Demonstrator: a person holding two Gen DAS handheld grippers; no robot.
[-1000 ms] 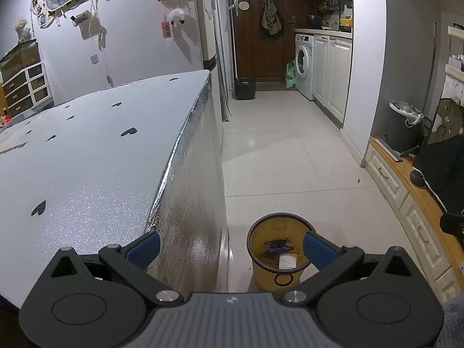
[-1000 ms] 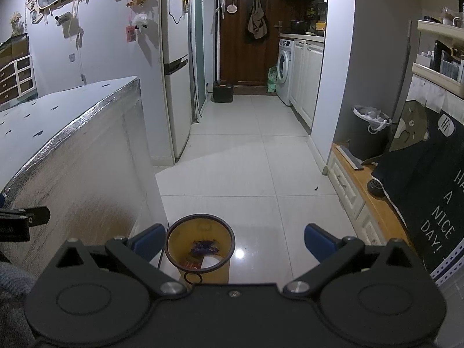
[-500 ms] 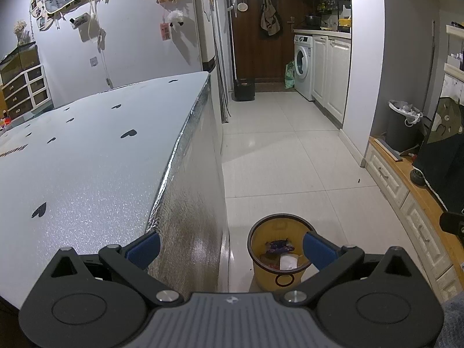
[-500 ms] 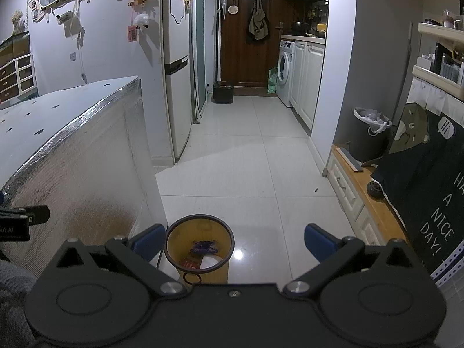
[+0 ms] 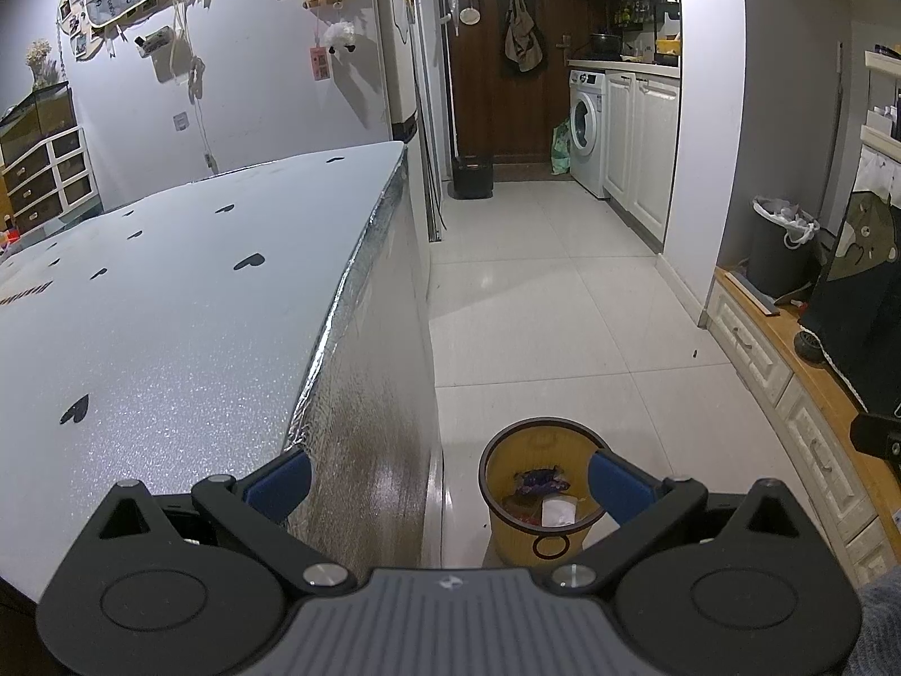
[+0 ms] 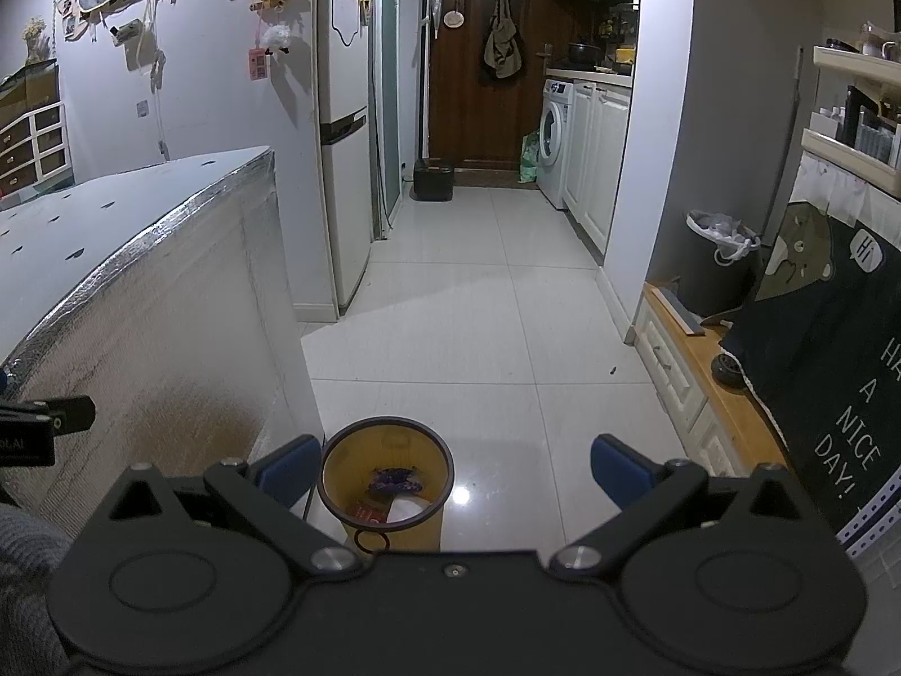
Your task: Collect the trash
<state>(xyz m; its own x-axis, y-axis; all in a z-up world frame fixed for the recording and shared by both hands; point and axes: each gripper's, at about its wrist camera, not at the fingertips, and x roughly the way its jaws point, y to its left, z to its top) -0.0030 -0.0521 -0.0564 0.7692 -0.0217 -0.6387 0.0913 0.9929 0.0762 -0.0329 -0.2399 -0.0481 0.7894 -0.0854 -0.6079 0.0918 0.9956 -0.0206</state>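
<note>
White tiled floor (image 6: 484, 304) beside foil-edged table (image 5: 338, 293), yellow bin (image 6: 388, 484)

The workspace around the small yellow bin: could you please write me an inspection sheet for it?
Surface: silver foil-covered table with black heart marks; no loose items seen on the visible part.
Job's things: small yellow waste bin with a dark rim on the white tiled floor beside the table; it holds a purple wrapper, white paper and a red scrap.
Clutter: nothing seen.
Grippers: left gripper and right gripper both open and empty, above the bin.
Cables: a cord hangs down the wall.
Surroundings: white washing machine, dark lined bin.
</note>
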